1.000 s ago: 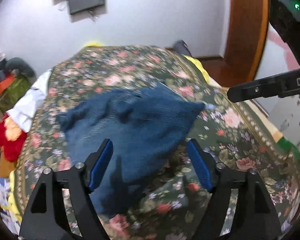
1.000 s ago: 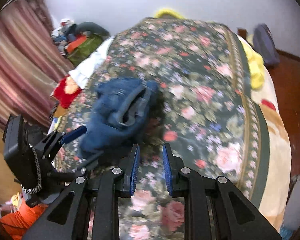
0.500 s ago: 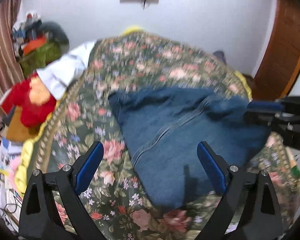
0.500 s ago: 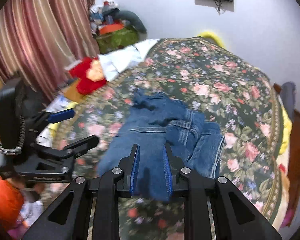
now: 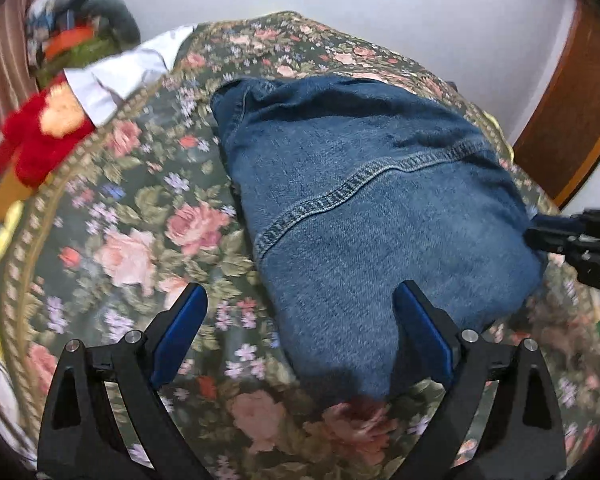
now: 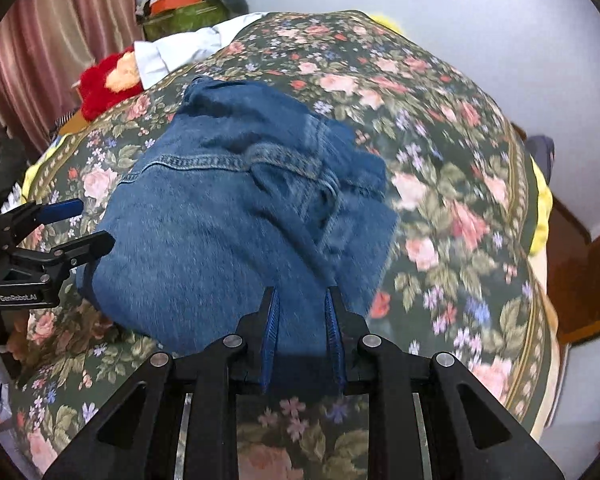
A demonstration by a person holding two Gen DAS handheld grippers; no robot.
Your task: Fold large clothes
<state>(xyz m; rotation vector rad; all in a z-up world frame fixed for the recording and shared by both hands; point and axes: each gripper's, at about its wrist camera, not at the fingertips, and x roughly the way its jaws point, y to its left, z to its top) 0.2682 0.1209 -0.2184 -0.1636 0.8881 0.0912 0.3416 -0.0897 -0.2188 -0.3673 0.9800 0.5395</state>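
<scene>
Jeans (image 5: 372,216) now closer, bunched on bedspread (image 5: 140,240)

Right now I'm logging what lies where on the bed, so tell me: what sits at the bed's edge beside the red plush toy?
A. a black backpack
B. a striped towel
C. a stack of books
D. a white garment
D: a white garment lies on the edge of the floral bedspread, right next to the red plush toy, well clear of the jeans.
</scene>
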